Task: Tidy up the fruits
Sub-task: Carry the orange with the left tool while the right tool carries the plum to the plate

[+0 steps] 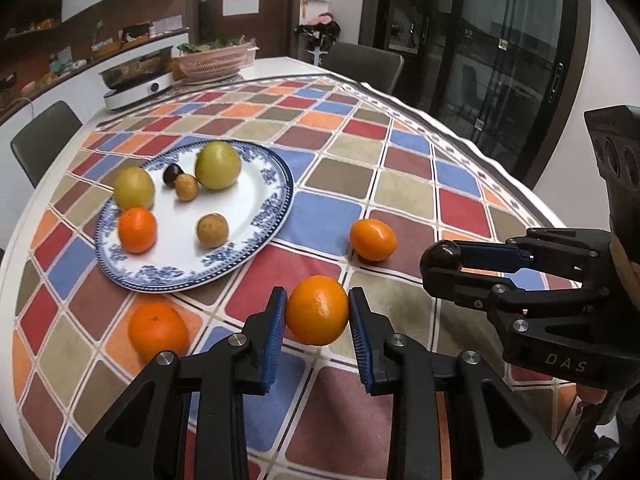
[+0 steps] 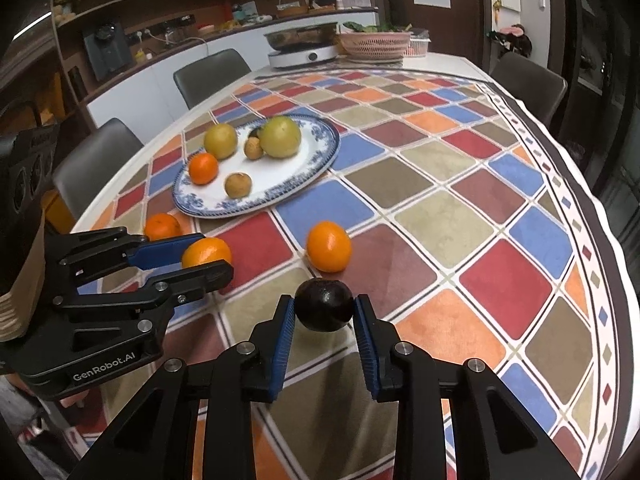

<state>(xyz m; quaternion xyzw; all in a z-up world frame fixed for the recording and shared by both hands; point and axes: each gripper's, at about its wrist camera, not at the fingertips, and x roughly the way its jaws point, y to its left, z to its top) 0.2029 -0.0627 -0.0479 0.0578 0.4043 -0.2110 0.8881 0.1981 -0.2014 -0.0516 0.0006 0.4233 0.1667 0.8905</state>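
Note:
My left gripper (image 1: 318, 312) is shut on an orange (image 1: 317, 310) held just above the checkered tablecloth; the gripper also shows in the right wrist view (image 2: 208, 258). My right gripper (image 2: 324, 306) is shut on a dark round fruit (image 2: 324, 305); the gripper also shows in the left wrist view (image 1: 442, 254). A blue-and-white plate (image 1: 256, 216) holds two green-yellow fruits, an orange, two small brown fruits and a dark one. Two more oranges lie on the cloth, one (image 1: 373, 239) right of the plate and one (image 1: 158, 331) below it.
A white cooker with a pan (image 1: 138, 80) and a pink basket of greens (image 1: 214, 60) stand at the table's far end. Chairs (image 1: 44, 140) surround the table. Glass doors (image 1: 500, 60) are at the right.

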